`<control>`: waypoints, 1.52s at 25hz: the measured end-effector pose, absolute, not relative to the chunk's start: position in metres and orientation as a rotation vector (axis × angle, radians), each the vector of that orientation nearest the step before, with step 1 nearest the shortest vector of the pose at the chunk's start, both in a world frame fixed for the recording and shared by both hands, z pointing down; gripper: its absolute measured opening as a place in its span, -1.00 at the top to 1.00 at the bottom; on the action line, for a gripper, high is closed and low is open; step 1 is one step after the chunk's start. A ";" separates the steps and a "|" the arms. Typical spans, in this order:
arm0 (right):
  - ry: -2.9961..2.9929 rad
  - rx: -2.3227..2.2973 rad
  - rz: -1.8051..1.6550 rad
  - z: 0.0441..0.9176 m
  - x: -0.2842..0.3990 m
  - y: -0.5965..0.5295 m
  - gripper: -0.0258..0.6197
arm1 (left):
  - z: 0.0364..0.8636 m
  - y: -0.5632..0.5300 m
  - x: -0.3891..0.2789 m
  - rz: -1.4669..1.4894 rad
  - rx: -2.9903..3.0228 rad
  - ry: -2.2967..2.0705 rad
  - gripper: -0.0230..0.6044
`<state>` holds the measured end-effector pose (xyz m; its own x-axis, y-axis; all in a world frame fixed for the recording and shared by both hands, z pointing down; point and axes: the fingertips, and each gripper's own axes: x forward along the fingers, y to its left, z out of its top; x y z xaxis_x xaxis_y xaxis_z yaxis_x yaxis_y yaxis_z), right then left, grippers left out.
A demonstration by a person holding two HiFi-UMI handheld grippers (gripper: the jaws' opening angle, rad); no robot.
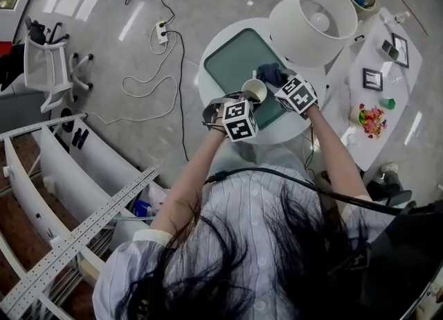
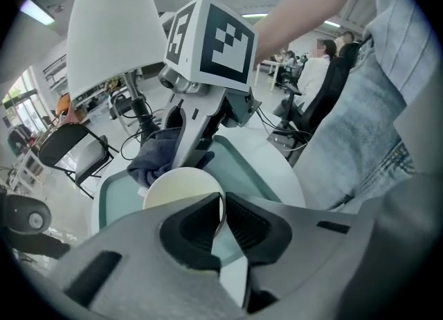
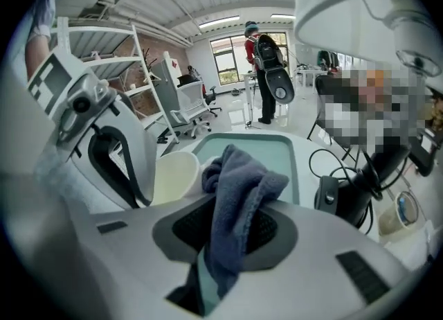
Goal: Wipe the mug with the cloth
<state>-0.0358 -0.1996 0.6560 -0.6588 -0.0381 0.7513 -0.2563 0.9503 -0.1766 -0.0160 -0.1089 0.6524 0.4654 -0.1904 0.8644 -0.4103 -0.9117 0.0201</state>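
A cream mug (image 1: 254, 90) hangs above the green tray (image 1: 232, 59) on the round white table. My left gripper (image 1: 243, 97) is shut on the mug's rim (image 2: 185, 188), one jaw inside the cup and one outside. My right gripper (image 1: 280, 86) is shut on a dark blue cloth (image 1: 271, 74). In the right gripper view the cloth (image 3: 235, 197) bunches up between the jaws and rests against the mug (image 3: 173, 176). The cloth (image 2: 156, 156) shows behind the mug in the left gripper view.
A large white lampshade (image 1: 313, 21) stands on the table right beside the grippers. A second white table (image 1: 377, 104) at right holds small items. Cables (image 1: 156, 83) lie on the floor at left. White shelving (image 1: 62, 173) stands at lower left.
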 end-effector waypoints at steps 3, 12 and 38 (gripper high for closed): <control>-2.262 0.145 0.229 0.653 -0.038 -0.195 0.63 | 0.652 -0.106 -0.018 1.442 2.509 -0.431 0.79; -2.225 0.176 0.105 0.652 -0.031 -0.187 0.63 | 0.653 -0.106 -0.019 1.431 2.503 -0.483 0.79; -2.200 0.499 0.360 0.656 0.004 -0.129 0.63 | 0.652 -0.127 -0.008 1.094 2.183 -0.861 0.79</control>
<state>0.0044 -0.1289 0.6564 -0.5759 -0.2291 0.7848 -0.4674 0.8798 -0.0861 -0.0082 -0.1270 0.6524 0.4650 -0.2971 0.8339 -0.7406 -0.6467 0.1826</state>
